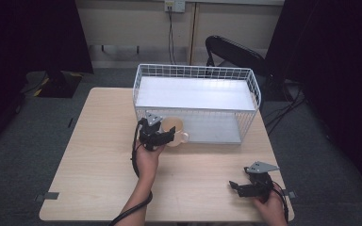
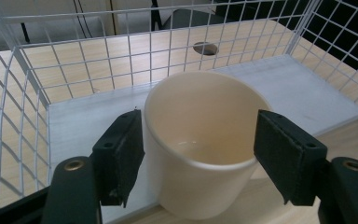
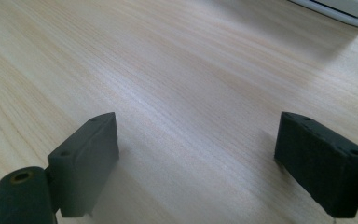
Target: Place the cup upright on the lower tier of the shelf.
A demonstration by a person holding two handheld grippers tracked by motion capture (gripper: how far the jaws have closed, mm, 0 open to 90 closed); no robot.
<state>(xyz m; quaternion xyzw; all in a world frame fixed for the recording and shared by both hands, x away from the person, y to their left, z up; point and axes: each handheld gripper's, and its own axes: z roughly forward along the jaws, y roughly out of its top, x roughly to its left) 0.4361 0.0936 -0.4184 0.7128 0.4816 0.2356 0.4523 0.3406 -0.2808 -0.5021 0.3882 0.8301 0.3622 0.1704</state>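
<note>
the left claw (image 1: 168, 135) is released: in the left gripper view its two black pads (image 2: 121, 154) stand on either side of the cream cup (image 2: 203, 144), the left pad at or just beside the cup's wall and the right one with a sliver of gap, so nothing is clamped. the cup stands upright, its open mouth facing up and its inside empty, at the front edge of the white wire basket (image 1: 195, 73), seemingly partly on the basket's pale floor panel and partly over the wooden surface (image 1: 94, 155); from the high view its small handle points toward the right. the left hand (image 1: 148, 157) comes in from the bottom edge with a black cable trailing along the forearm. the basket lies on the far half of the surface, with its open side turned toward the person. well apart, near the front right corner of the surface, the right claw (image 1: 233, 186) is also released, its jaws spread wide over bare wood in the right gripper view, with nothing between them, while the right hand (image 1: 269, 207) holds it low above the surface. a dark folding chair (image 1: 235, 54) stands behind the basket on the grey floor.
</note>
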